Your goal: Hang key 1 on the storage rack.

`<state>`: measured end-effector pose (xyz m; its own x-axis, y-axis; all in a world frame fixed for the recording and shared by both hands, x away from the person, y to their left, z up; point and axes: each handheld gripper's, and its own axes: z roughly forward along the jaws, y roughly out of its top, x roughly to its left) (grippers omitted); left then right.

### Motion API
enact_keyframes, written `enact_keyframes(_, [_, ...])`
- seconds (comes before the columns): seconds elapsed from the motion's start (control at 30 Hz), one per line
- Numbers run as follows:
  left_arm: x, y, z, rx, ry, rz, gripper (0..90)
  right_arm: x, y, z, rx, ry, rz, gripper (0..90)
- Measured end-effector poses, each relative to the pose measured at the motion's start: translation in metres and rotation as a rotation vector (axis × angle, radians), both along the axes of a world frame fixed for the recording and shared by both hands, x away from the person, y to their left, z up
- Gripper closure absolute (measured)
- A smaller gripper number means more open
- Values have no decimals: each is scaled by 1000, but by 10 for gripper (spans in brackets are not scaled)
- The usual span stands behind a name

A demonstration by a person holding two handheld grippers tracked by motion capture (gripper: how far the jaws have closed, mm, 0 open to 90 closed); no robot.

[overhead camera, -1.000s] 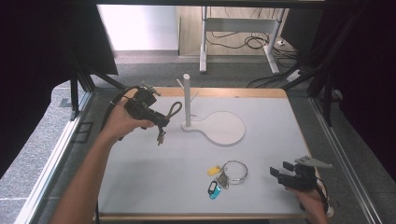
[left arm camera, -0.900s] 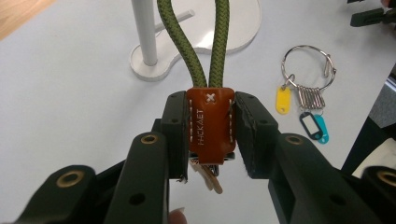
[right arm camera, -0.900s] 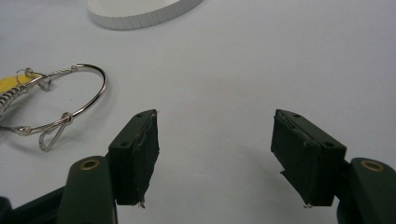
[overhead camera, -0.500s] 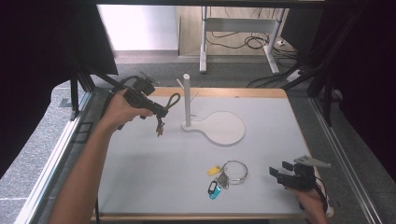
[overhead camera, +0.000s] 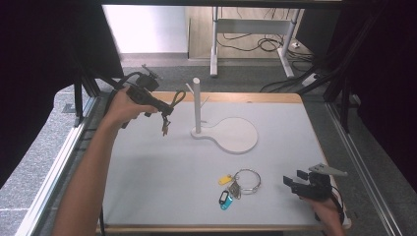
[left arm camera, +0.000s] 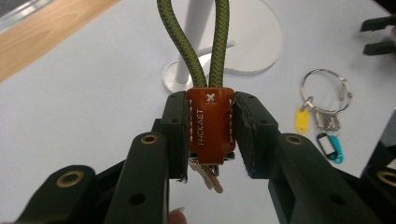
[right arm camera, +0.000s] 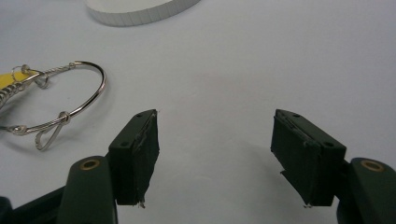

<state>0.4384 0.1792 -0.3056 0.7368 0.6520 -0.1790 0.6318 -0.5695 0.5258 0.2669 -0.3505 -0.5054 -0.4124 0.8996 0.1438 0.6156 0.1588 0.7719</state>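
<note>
The left tool (overhead camera: 160, 109), clamped on the keychain's brown tag (left arm camera: 209, 122), has lifted toward eleven o'clock. The right tool (overhead camera: 294, 183) stays put, gaping, nothing in it, beside the key ring (overhead camera: 247, 181).

A white stand (overhead camera: 196, 105) with a round base rises mid-table (overhead camera: 162, 177). A wire key ring (overhead camera: 247, 181) with yellow and blue tags lies nearer, well apart from it.

The brown leather tab (left arm camera: 210, 122) on the green cord loop bears stamped letters that look like "HACKAET". A small stitched white cross sits above them.
</note>
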Motion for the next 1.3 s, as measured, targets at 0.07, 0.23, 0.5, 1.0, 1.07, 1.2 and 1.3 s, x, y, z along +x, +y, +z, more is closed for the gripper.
enact_keyframes(0.07, [5,3,3,6,0,6,671,0,1,2,-6,-18,-5,328])
enact_keyframes(0.23, [11,5,6,-15,-6,9,671,0,2,2,-7,-17,-1,327])
enact_keyframes(0.5, [21,3,15,-27,-10,7,671,1,3,-1,-12,-4,6,327])
enact_keyframes(1.0, [41,-15,10,6,11,25,671,0,5,0,-21,-8,0,329])
enact_keyframes(1.07, [42,-16,9,5,15,28,671,0,5,0,-22,-6,1,329])
enact_keyframes(1.2, [47,-17,5,-1,25,34,671,1,6,-1,-27,-1,5,329])
enact_keyframes(1.3, [49,-20,1,-10,26,30,670,1,6,-2,-31,-2,5,329])
